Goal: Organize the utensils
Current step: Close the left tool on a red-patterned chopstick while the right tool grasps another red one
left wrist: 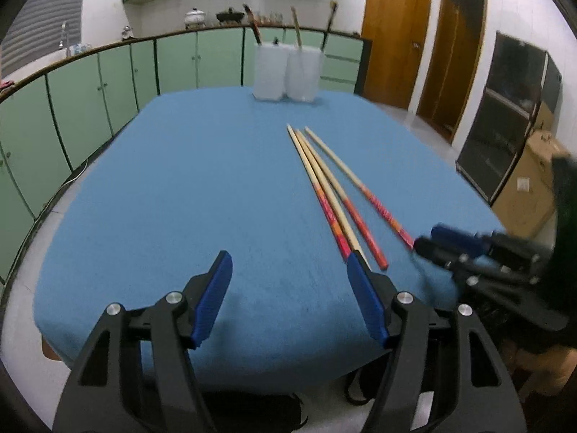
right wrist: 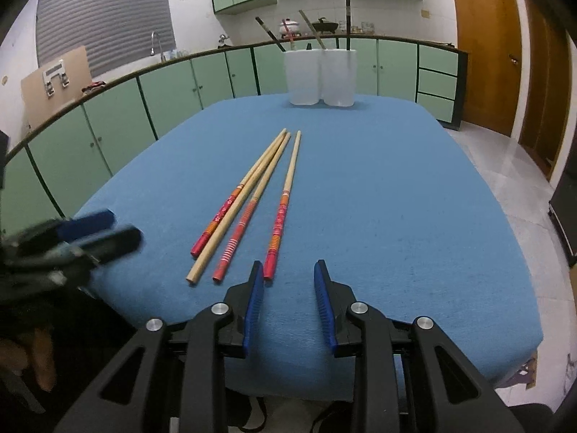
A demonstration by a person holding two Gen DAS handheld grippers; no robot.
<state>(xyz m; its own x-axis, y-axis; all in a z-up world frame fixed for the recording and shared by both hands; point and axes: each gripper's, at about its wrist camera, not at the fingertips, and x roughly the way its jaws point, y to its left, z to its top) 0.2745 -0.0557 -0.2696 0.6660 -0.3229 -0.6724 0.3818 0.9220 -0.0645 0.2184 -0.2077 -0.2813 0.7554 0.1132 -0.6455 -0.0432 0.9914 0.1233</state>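
Note:
Several long bamboo chopsticks (left wrist: pixel 326 191) (right wrist: pixel 252 198), most with red patterned ends, lie side by side on the blue tablecloth (left wrist: pixel 173 187) (right wrist: pixel 396 198). My left gripper (left wrist: pixel 288 255) hovers open over the near edge of the table, its right finger just touching the picture of the nearest chopstick ends, nothing between its pads. My right gripper (right wrist: pixel 287 265) stands open with a narrower gap; the red end of the rightmost chopstick (right wrist: pixel 278 227) lies just ahead of its left fingertip (right wrist: pixel 256 270). Each gripper shows blurred in the other's view: the right gripper (left wrist: pixel 438 240), the left gripper (right wrist: pixel 108 232).
Two white holders (left wrist: pixel 285 72) (right wrist: pixel 321 75) with a few utensils sticking out stand at the table's far edge. Green cabinets (left wrist: pixel 90 101) run behind and to the left; wooden doors (left wrist: pixel 393 36) and a cardboard box (left wrist: pixel 530 187) are on the right.

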